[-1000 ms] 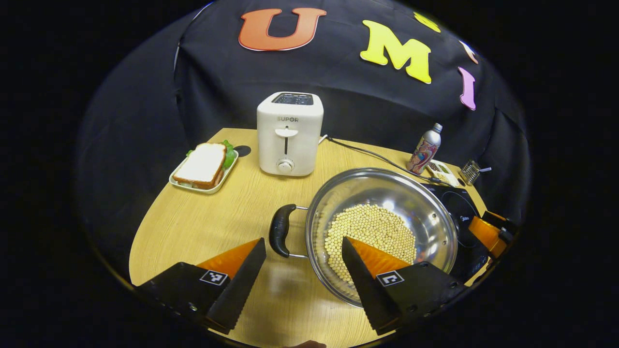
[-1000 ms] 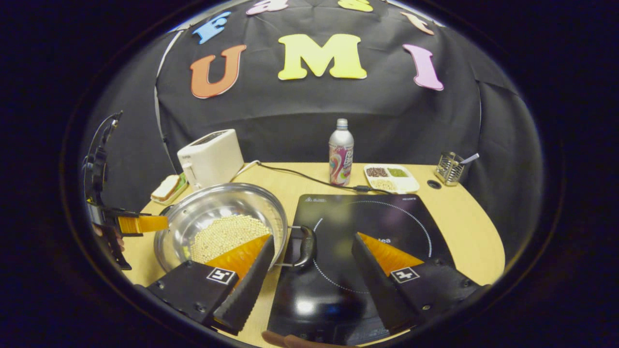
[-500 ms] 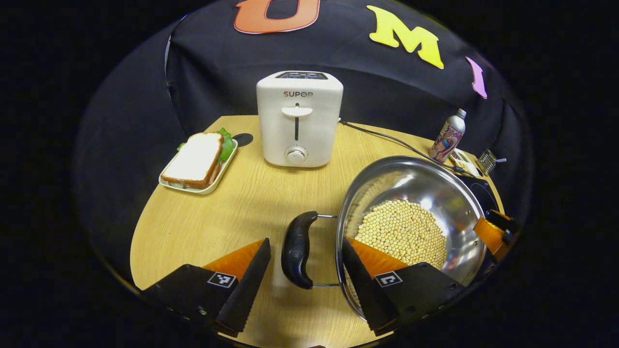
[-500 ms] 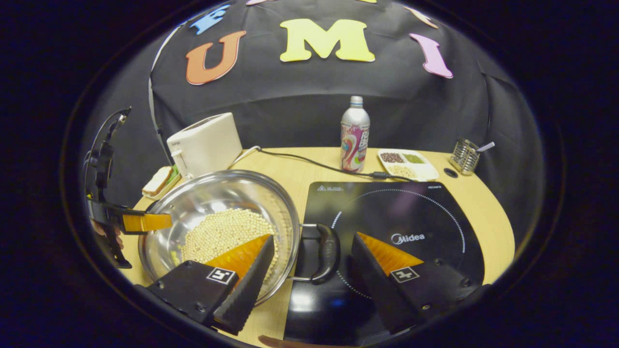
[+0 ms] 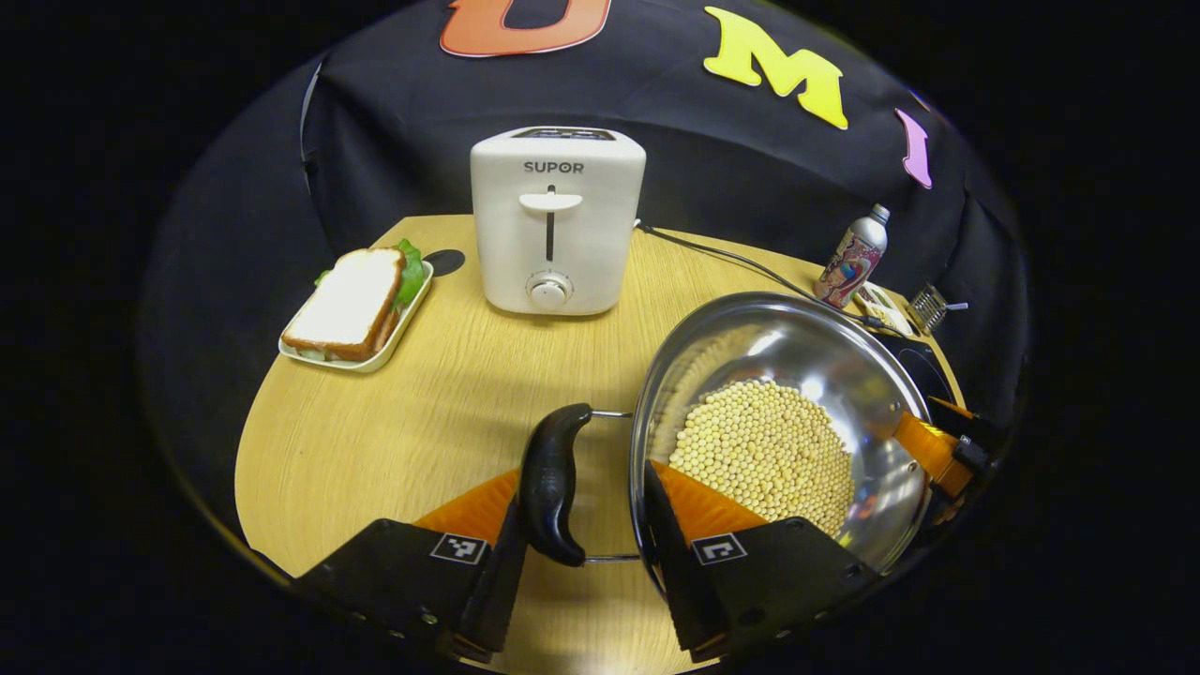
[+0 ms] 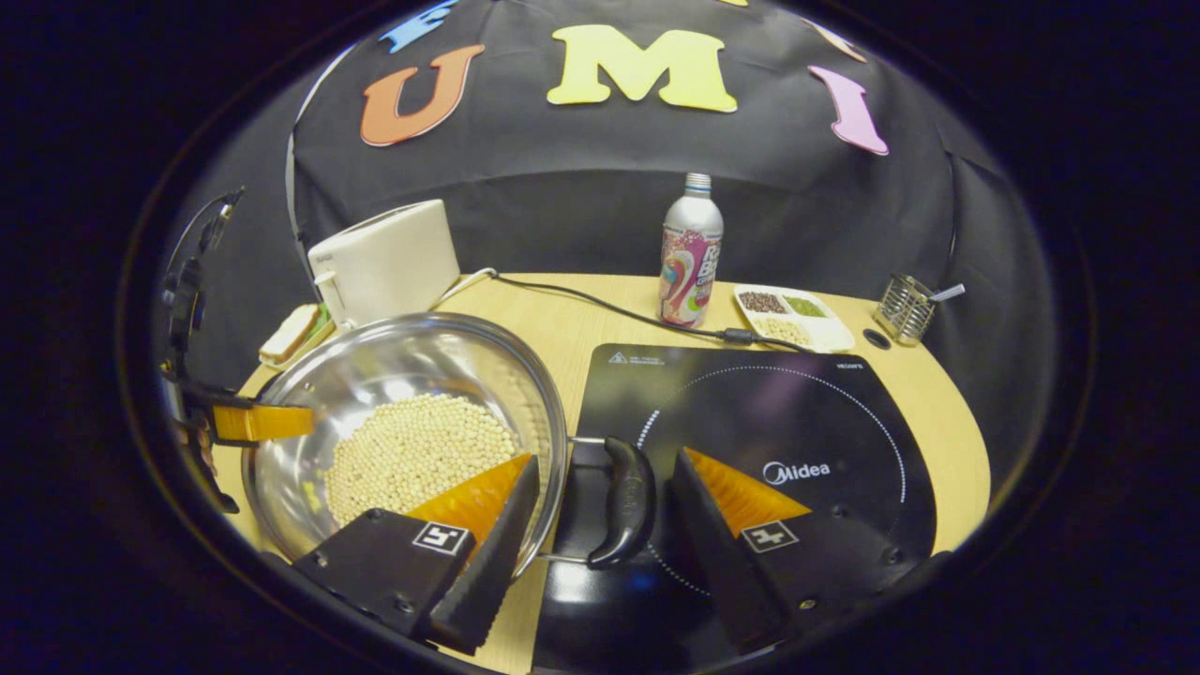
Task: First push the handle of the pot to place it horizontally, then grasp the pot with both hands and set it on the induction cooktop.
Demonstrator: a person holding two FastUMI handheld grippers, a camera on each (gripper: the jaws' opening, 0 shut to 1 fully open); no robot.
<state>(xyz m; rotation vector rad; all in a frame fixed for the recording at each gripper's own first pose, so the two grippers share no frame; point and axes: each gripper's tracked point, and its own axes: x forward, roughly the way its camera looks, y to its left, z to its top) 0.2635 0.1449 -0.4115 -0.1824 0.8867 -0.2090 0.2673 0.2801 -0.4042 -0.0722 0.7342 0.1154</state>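
A steel pot (image 5: 797, 342) holding soybeans (image 5: 764, 450) stands on the wooden table, left of the black induction cooktop (image 6: 750, 403). In the left gripper view, my left gripper (image 5: 581, 492) straddles the pot's black left handle (image 5: 551, 483). Its left finger touches the handle and its right finger sits by the pot rim, with a gap remaining. In the right gripper view, my right gripper (image 6: 605, 461) is open around the black right handle (image 6: 626, 502), which hangs over the cooktop's left edge. Each view shows the other gripper's orange finger at the pot's far rim.
A white toaster (image 5: 558, 220) and a sandwich on a tray (image 5: 352, 305) stand behind the pot on the left. A bottle (image 6: 691, 248), a divided snack dish (image 6: 792, 317), a wire holder (image 6: 905, 307) and a black cable (image 6: 600, 305) lie behind the cooktop.
Both grippers have moved forward, so each handle now lies deeper between its fingers. Both jaws have narrowed, the left more. The pot has hardly moved.
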